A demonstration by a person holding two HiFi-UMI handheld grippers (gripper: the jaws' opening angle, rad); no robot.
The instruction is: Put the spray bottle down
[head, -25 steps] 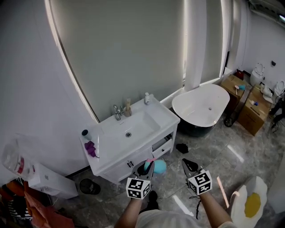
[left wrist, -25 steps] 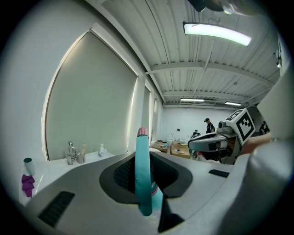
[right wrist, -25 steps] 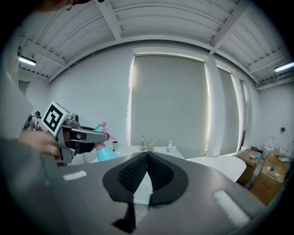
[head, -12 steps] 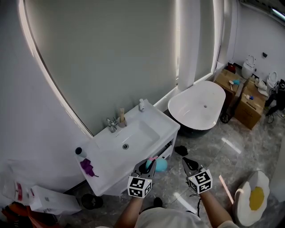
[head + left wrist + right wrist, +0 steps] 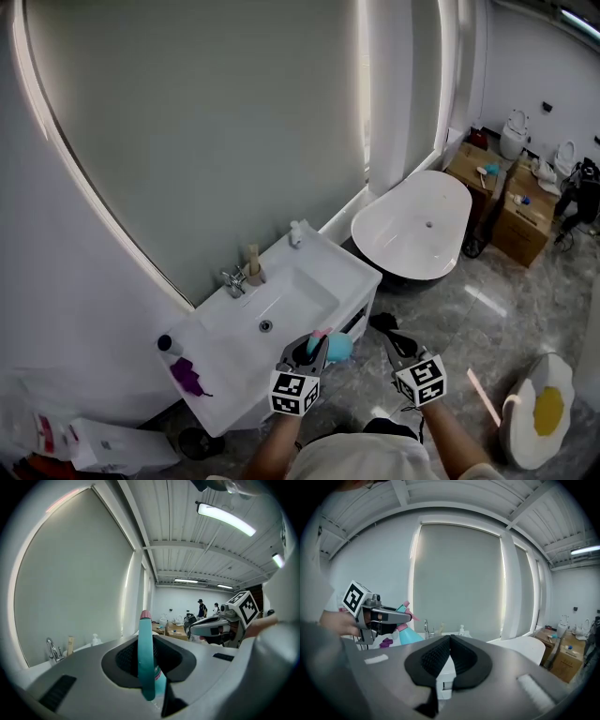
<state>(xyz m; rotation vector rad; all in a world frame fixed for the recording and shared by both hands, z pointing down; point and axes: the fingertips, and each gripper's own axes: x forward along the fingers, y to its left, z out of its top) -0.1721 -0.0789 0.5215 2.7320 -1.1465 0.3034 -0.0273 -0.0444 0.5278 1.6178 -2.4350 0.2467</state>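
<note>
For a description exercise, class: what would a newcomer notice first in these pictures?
A teal plastic spray bottle with a pink nozzle sits clamped in the left gripper, near the white vanity sink. Beyond stands a white oval bathtub; a fried-egg-shaped rug lies at lower right.

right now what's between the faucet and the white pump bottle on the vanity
A tan upright container, right beside the faucet; the ledge from there to the pump bottle is bare. Head view shows it.
</note>
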